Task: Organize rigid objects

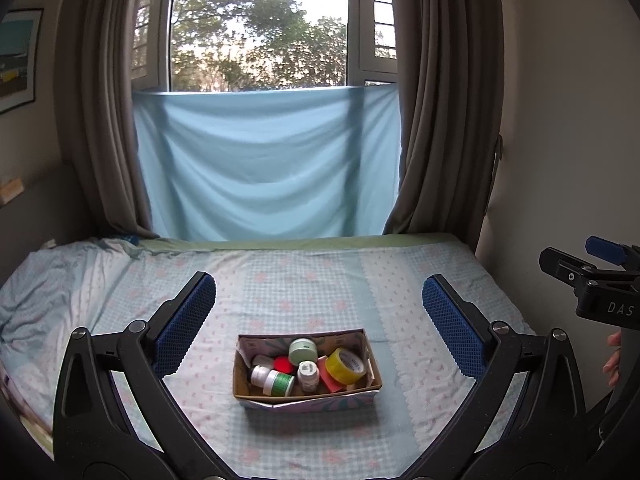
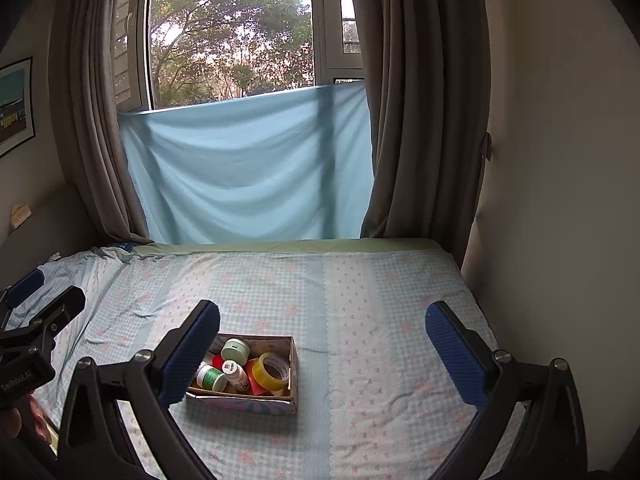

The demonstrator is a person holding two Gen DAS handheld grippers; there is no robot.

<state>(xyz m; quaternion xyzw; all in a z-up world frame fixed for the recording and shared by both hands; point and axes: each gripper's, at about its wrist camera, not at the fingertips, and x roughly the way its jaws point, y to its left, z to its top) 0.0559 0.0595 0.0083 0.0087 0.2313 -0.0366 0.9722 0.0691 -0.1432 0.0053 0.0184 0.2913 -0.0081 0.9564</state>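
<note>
Blue textured pads line both of our tools, and each one stands with its fingers spread wide apart, gripping nothing. We hold the left tool above the bed, aimed at the cardboard box, which sits between and beyond its fingers without touching them. We hold the right tool further to the right, so the box lies just behind its left finger, which covers the box's near left corner in that view.

Inside the box we see a yellow tape roll at the right, a pale green round jar toward the back, a white bottle upright in the middle, a red cap beside it, and a white jar with a green band lying on its side at the front left. A red packet leans under the tape roll.

Beyond the bed, a light blue sheet hangs across the window between brown curtains.
</note>
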